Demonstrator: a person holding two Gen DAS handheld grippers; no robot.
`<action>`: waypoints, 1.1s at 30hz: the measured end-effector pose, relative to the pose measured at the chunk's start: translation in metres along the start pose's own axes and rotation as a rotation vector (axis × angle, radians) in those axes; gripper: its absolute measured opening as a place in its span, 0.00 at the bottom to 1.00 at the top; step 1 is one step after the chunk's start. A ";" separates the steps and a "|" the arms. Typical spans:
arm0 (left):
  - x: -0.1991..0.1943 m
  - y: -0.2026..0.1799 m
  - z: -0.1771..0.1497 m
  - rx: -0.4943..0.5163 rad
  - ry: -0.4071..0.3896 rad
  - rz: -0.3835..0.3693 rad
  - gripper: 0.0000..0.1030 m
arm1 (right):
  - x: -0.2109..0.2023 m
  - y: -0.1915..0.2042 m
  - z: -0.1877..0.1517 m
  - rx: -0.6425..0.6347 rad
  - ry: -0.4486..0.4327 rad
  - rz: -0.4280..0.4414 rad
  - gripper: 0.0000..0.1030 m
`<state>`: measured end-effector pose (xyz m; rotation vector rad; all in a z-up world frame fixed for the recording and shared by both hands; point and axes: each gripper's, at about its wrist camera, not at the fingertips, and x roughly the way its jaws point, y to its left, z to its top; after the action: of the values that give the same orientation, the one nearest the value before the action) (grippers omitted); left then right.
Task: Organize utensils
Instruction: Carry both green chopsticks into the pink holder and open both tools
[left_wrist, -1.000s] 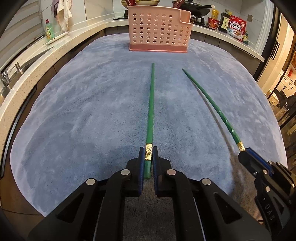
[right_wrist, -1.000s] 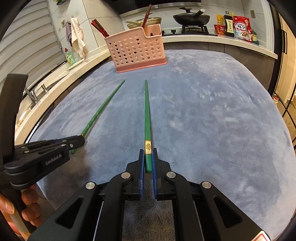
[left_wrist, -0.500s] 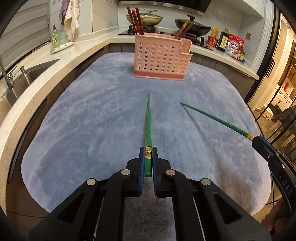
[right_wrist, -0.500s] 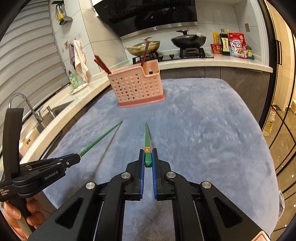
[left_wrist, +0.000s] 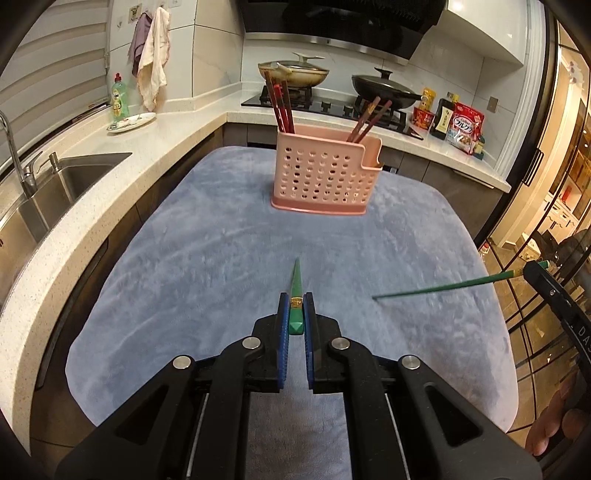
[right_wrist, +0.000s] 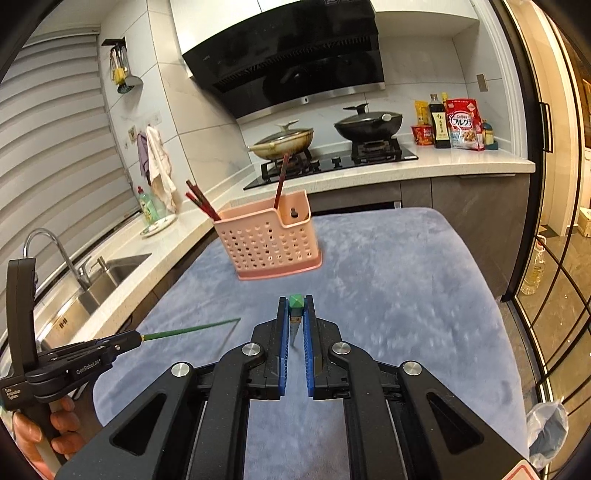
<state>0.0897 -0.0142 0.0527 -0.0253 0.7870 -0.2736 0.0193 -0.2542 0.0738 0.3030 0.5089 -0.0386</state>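
My left gripper (left_wrist: 295, 306) is shut on a green chopstick (left_wrist: 296, 286) by its gold-banded end, with the tip pointing forward and down above the blue cloth. My right gripper (right_wrist: 295, 314) is shut on a second green chopstick (right_wrist: 296, 302), tilted so that its thick end faces the camera. Each held chopstick also shows in the other view, the right one (left_wrist: 443, 288) and the left one (right_wrist: 188, 328). The pink perforated utensil basket (left_wrist: 325, 177) stands at the far end of the cloth and holds dark red chopsticks (left_wrist: 281, 105) in its compartments. It also shows in the right wrist view (right_wrist: 267, 242).
The blue cloth (left_wrist: 221, 258) covers the table. A sink (left_wrist: 55, 181) and faucet lie left. A stove with two pans (right_wrist: 332, 136) and food packets (left_wrist: 461, 125) line the back counter. A glass door (right_wrist: 554, 258) is right.
Both grippers have lifted their chopsticks off the cloth and risen. The chopsticks have tilted from lying flat to hanging tip down, and the basket now sits lower in view.
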 end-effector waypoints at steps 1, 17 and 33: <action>-0.001 0.001 0.002 -0.003 -0.001 -0.004 0.07 | -0.001 0.000 0.003 0.001 -0.007 -0.001 0.07; -0.019 0.007 0.029 -0.022 -0.058 -0.017 0.07 | -0.003 0.003 0.015 -0.022 -0.035 -0.010 0.07; -0.019 0.003 0.061 -0.002 -0.108 -0.021 0.07 | 0.004 0.014 0.045 -0.051 -0.095 0.016 0.07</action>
<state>0.1200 -0.0117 0.1086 -0.0497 0.6800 -0.2891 0.0455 -0.2537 0.1134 0.2541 0.4122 -0.0239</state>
